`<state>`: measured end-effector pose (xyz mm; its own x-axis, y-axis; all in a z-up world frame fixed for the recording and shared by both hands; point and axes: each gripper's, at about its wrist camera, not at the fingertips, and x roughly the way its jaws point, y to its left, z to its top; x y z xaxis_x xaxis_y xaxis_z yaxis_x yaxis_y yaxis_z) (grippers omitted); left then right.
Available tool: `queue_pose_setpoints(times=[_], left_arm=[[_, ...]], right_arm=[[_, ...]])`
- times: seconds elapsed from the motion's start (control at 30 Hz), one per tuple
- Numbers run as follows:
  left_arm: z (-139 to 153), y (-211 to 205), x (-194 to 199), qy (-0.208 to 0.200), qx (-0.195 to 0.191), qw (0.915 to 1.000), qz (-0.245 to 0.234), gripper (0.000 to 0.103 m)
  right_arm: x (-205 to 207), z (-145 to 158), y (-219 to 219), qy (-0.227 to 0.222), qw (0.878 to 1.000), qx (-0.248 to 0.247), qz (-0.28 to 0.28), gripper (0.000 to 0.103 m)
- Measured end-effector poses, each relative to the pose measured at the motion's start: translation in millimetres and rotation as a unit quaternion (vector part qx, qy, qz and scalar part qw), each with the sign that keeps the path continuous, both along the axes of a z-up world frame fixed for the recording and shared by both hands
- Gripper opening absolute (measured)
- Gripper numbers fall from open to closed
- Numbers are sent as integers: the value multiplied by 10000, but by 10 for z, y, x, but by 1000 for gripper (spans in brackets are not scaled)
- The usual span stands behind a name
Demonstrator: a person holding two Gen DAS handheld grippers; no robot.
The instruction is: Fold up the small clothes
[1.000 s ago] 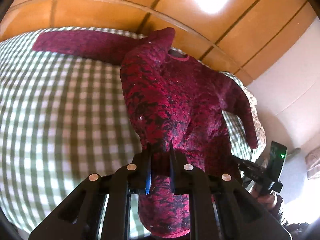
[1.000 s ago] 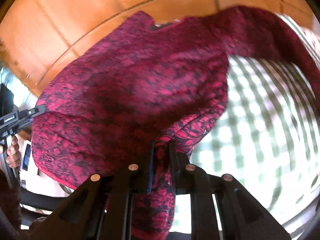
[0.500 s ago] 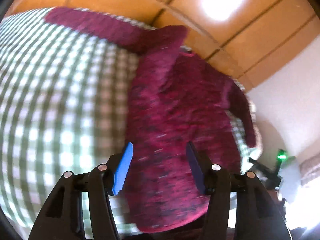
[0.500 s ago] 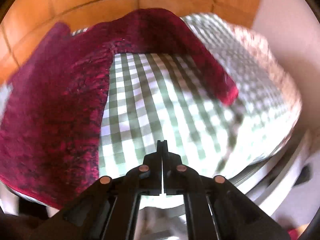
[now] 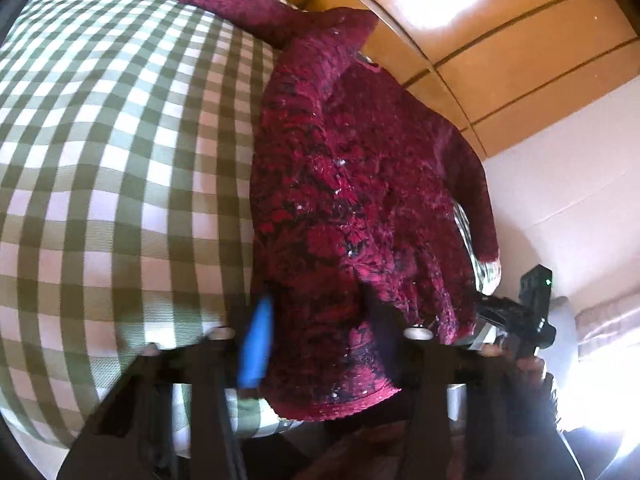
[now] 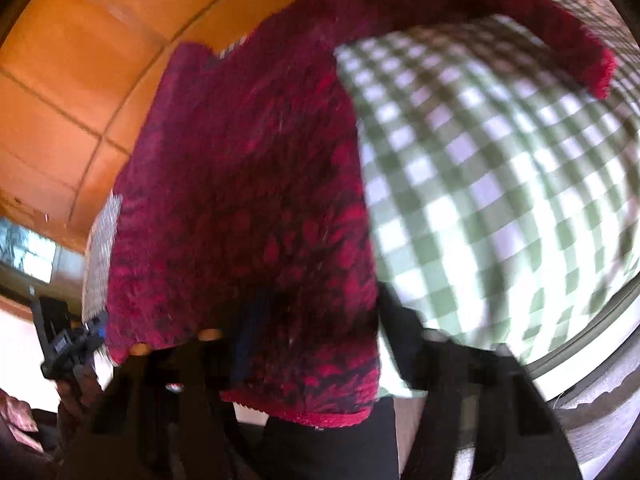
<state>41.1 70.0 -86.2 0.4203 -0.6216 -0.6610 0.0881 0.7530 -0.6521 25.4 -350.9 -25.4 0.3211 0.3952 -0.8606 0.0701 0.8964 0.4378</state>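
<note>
Orange wood panelling (image 5: 520, 40) backs a green-checked bench (image 5: 100, 160). The crimson sweater (image 5: 360, 200) lies flat there, lifted a second ago. Left claw (image 5: 320, 320) closes astride its hem; right claw (image 6: 312, 320) opens, sweater between, earlier clamped.

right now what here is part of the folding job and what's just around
Part of the job:
- dark red fuzzy knit sweater, lying flat
- left gripper, jaws closing around its hem
- right gripper, jaws opening around its hem

Just around:
- green and white checked tablecloth under the sweater
- orange wooden panelled wall behind
- white wall
</note>
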Motion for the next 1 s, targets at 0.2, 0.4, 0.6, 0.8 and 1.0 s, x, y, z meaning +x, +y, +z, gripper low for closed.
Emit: queue_pose_setpoints(times=[0.2, 0.4, 0.6, 0.8, 1.0], left_arm=[[236, -81, -92, -391, 105, 9990, -193, 10], [196, -336, -289, -297, 811, 9928, -835, 10], [341, -28, -176, -500, 462, 9977, -46, 42], [425, 519, 322, -502, 838, 9849, 1428, 54], [355, 1170, 988, -200, 964, 9640, 2469, 54]], right_arm=[[-56, 351, 152, -553, 9956, -697, 296, 15], [-106, 277, 269, -473, 9750, -2070, 660, 15], [-34, 329, 399, -874, 9747, -2030, 324, 55], [193, 594, 780, -1526, 9743, -1616, 364, 67], [427, 459, 1543, -1570, 9772, -991, 1028, 67]])
